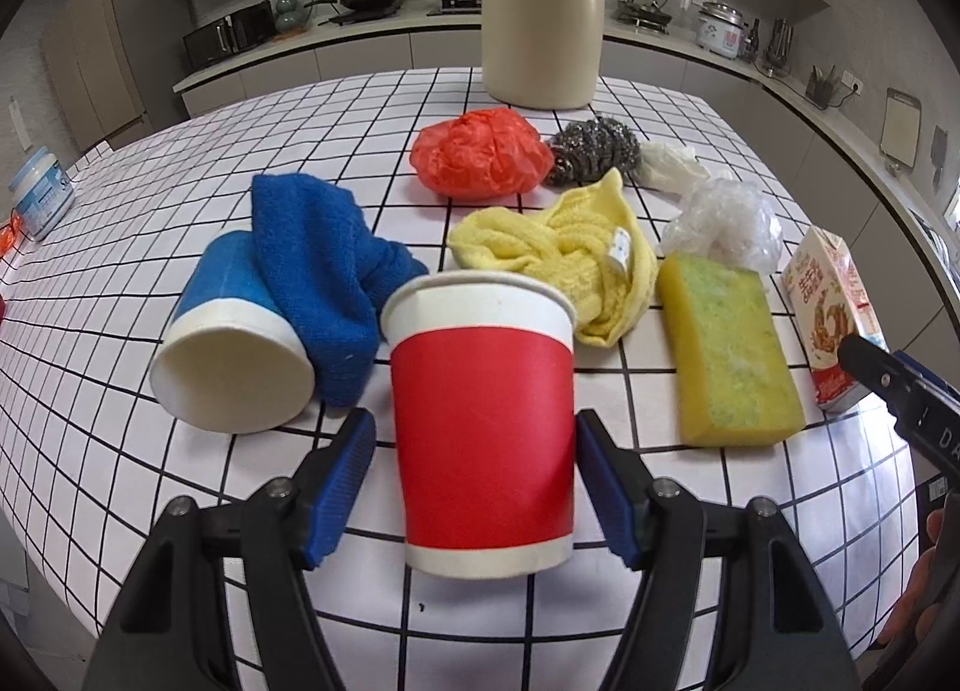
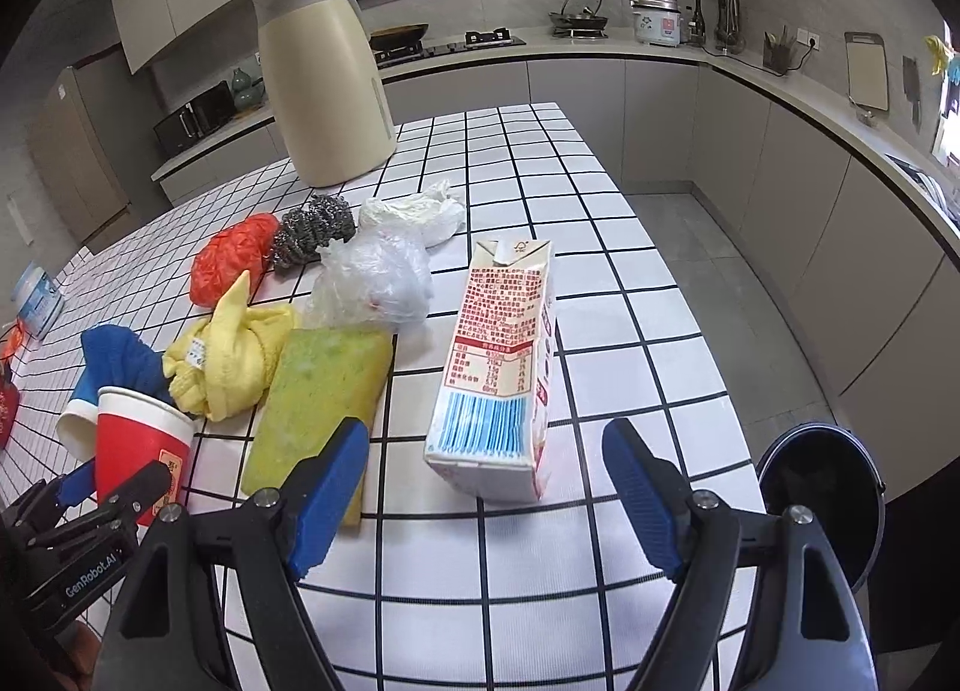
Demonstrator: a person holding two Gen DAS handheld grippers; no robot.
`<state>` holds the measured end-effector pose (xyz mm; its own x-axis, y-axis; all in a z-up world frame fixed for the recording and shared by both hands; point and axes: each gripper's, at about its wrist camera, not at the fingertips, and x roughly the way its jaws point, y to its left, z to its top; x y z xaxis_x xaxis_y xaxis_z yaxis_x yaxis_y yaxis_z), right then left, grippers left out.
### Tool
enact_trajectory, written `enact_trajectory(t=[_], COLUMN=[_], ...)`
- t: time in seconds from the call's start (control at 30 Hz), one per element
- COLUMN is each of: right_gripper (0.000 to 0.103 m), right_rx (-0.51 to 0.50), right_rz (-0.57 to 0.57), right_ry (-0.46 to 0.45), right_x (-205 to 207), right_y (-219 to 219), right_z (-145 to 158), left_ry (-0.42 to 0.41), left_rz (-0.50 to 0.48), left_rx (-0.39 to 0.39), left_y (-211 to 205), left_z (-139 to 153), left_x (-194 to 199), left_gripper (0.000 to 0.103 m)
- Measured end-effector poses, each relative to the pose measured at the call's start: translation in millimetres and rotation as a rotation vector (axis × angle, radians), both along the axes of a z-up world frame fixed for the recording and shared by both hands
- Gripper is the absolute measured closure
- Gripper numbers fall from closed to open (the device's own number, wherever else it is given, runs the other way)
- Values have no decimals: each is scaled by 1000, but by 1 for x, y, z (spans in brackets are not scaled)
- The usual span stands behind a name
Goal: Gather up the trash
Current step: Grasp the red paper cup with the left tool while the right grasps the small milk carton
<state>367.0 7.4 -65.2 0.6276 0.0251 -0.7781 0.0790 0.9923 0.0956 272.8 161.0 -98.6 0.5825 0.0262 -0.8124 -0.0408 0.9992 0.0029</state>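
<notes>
Upright cup (image 1: 483, 427) left of sponge (image 1: 729, 358), carton (image 1: 831, 319) right, cloths (image 1: 558, 265) behind.

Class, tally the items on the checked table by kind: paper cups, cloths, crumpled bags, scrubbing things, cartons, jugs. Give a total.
Paper cups: 2 (red, blue)
Cloths: 2 (blue, yellow)
Crumpled bags: 3 (red, clear, white)
Scrubbing things: 2 (sponge, steel scourer)
Cartons: 1
Jugs: 1
Total: 11

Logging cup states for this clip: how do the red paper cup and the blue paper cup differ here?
The red paper cup stands upright with its mouth up; the blue paper cup lies on its side, its white base toward the camera. The red one sits between the open jaws of the left gripper; the blue one is outside them, against the blue cloth. Both have white rims and rest on the checked table.
</notes>
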Motion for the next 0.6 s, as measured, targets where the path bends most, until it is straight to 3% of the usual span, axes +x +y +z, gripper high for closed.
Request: enact_trajectory(t=[0.53, 0.6], right_gripper=[22, 33], right_rx=[25, 24], right_rz=[-33, -34], right_ry=[30, 30], right_x=[23, 23], right_y=[-9, -9], right_z=[-25, -26], left_ry=[11, 12], left_rz=[-28, -32], left_rx=[-47, -58], left_y=[-1, -1], left_z=[-12, -12], left_x=[6, 5], left_gripper=[34, 36])
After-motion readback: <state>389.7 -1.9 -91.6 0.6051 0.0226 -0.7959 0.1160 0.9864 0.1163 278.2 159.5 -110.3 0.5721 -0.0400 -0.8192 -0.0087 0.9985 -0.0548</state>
